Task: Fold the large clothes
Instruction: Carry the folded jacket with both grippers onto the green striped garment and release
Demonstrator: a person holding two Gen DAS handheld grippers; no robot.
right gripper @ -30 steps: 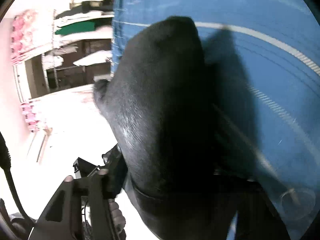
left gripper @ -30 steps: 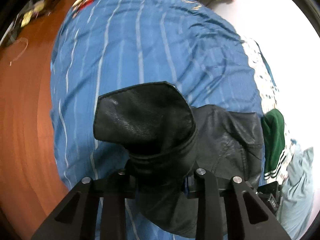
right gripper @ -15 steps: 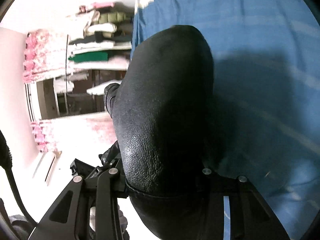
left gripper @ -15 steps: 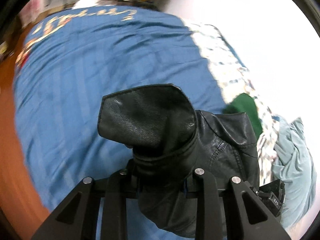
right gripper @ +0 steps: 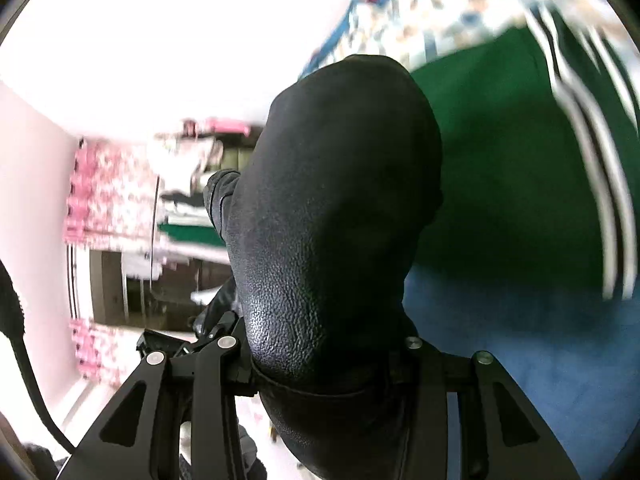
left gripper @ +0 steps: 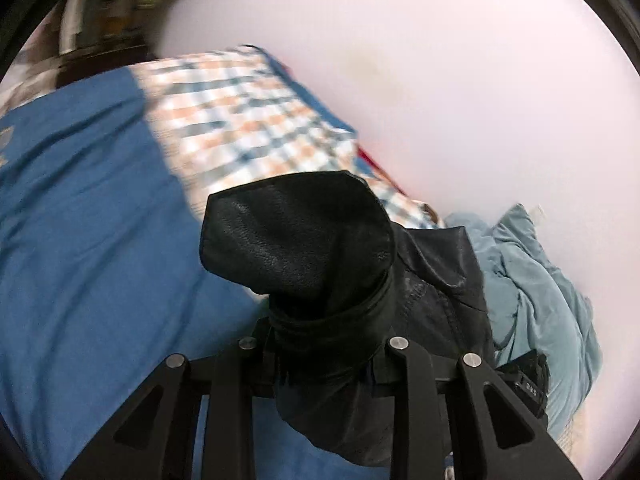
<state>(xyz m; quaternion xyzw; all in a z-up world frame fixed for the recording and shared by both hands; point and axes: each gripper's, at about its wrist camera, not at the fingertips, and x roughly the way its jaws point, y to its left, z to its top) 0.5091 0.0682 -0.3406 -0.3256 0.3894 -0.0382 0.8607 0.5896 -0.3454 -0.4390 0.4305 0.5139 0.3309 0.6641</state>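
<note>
A black leather jacket [left gripper: 304, 248] is held up above the blue bedspread [left gripper: 92, 248]. My left gripper [left gripper: 320, 360] is shut on a folded part of it, which bulges forward over the fingers; the rest hangs to the right and below. My right gripper [right gripper: 324, 364] is shut on another part of the same jacket [right gripper: 336, 208], which fills the middle of the right wrist view and hides the fingertips.
A checkered sheet [left gripper: 248, 120] lies past the blue bedspread by the pale wall. A light blue garment [left gripper: 540, 280] lies at the right. A green garment with white stripes [right gripper: 520, 152] lies on the bed. Shelves with clothes [right gripper: 180, 220] stand far off.
Both grippers have swung with the jacket across the bed toward the wall side. The checkered sheet, light blue garment and green garment now fill the views. Both grips are unchanged.
</note>
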